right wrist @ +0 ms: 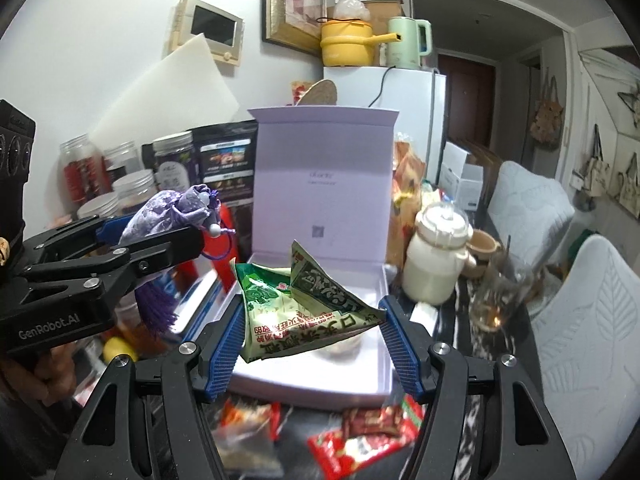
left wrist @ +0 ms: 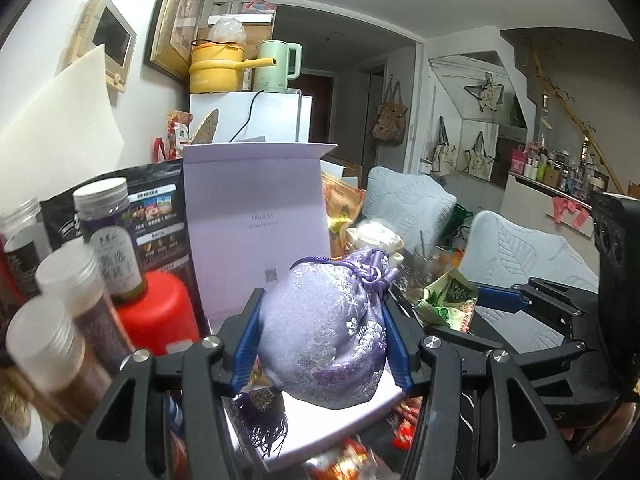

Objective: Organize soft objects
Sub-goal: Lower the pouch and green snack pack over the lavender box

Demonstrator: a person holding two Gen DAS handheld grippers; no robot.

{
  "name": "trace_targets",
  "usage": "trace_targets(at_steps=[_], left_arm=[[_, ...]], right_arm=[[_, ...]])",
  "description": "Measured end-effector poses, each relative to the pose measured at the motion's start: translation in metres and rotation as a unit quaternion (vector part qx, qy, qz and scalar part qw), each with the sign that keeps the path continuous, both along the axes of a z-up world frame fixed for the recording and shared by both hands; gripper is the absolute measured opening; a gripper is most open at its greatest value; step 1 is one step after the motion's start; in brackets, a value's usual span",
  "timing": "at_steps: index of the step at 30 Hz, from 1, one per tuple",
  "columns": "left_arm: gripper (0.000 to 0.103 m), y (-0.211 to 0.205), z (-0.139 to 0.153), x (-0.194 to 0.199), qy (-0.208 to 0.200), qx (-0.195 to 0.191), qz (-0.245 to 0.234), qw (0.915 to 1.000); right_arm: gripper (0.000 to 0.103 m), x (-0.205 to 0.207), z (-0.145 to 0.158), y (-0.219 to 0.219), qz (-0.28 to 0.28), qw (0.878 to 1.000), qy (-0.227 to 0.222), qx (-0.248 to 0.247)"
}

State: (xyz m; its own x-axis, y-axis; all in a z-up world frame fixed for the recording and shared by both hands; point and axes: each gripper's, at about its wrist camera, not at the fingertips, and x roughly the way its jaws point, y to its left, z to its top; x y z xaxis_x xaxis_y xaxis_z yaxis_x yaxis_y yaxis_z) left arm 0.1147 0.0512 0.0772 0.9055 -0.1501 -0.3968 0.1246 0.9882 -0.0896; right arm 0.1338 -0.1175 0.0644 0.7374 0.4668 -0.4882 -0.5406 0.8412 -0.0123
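Left gripper [left wrist: 324,328] clamped on pouch [left wrist: 328,332], pads pressed into its sides; tassel [left wrist: 262,420] hangs below, over box [left wrist: 340,420] tray. Right gripper [right wrist: 312,320] clamped on packet [right wrist: 308,304], held above same box, lid upright behind.

Judged step: both soft items to be lowered into tray.
- Pouch to be kept toward left, packet toward right, so grippers are not fouled.
- Tassel to be cleared of rim.
- Grip to be eased only once item is rested on tray floor.
- Packet to be laid flat, not crushed.

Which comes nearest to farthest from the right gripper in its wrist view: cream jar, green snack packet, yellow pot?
1. Green snack packet, held between the right gripper fingers.
2. Cream jar, right of the open box.
3. Yellow pot, atop the fridge behind.
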Motion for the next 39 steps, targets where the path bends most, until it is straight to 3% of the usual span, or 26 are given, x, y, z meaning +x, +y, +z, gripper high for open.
trace_targets(at_steps=[8, 14, 32, 39], left_arm=[[0.054, 0.013, -0.010, 0.049, -0.001, 0.012, 0.056, 0.9983], [0.054, 0.020, -0.020, 0.075, 0.019, 0.019, 0.069, 0.9973], [0.054, 0.010, -0.067, 0.117, 0.102, 0.045, 0.069, 0.9914], [0.056, 0.005, -0.071, 0.122, 0.106, 0.062, 0.071, 0.9899]], right_arm=[[0.066, 0.047, 0.001, 0.013, -0.013, 1.000, -0.009, 0.001], [0.066, 0.077, -0.008, 0.026, -0.014, 1.000, 0.008, -0.001], [0.067, 0.120, -0.054, 0.021, -0.051, 0.997, 0.061, -0.013], [0.068, 0.124, -0.060, 0.021, -0.046, 0.996, 0.074, -0.014]])
